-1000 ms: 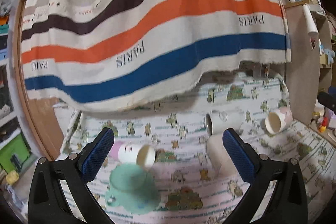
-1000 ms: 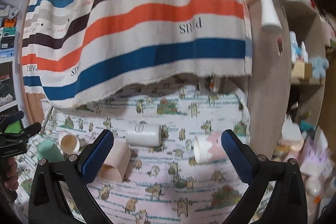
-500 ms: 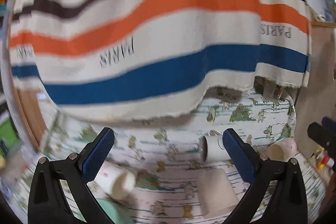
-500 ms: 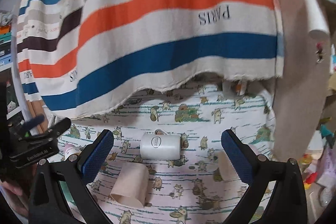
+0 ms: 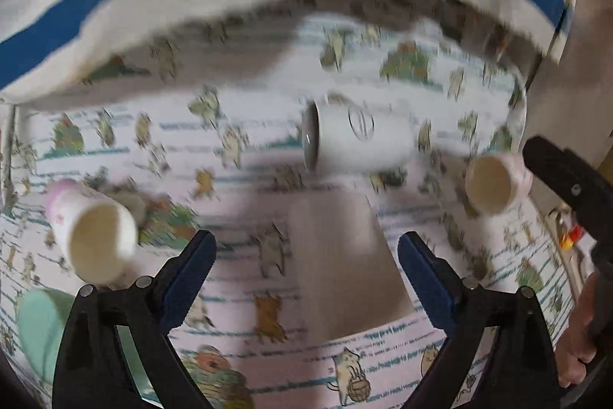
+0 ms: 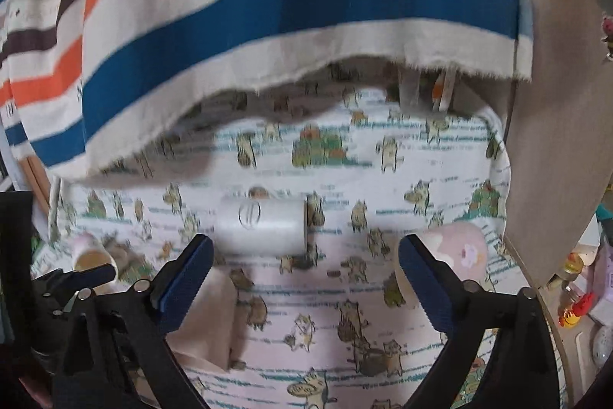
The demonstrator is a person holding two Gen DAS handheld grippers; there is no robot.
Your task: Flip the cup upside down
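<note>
Several cups lie on their sides on the cat-print cloth (image 5: 237, 294). A beige paper cup (image 5: 345, 263) lies right ahead of my open left gripper (image 5: 306, 275), between its fingers, untouched. It also shows in the right wrist view (image 6: 210, 324). A white mug (image 5: 360, 140) lies beyond it and shows in the right wrist view (image 6: 264, 225). A pink cup (image 5: 92, 232) lies at the left, another pink cup (image 5: 494, 183) at the right. My right gripper (image 6: 304, 275) is open and empty, near the white mug and the right pink cup (image 6: 456, 248).
A mint green cup (image 5: 38, 328) stands at the lower left. A striped cloth (image 6: 291, 10) hangs over the back of the table. A beige cabinet side (image 6: 563, 148) stands at the right, with small toys (image 6: 574, 309) beyond it.
Both grippers have moved forward and down toward the cups. The beige cup now lies between my left fingers. The white mug has come closer in the right wrist view. Both grippers stay open.
</note>
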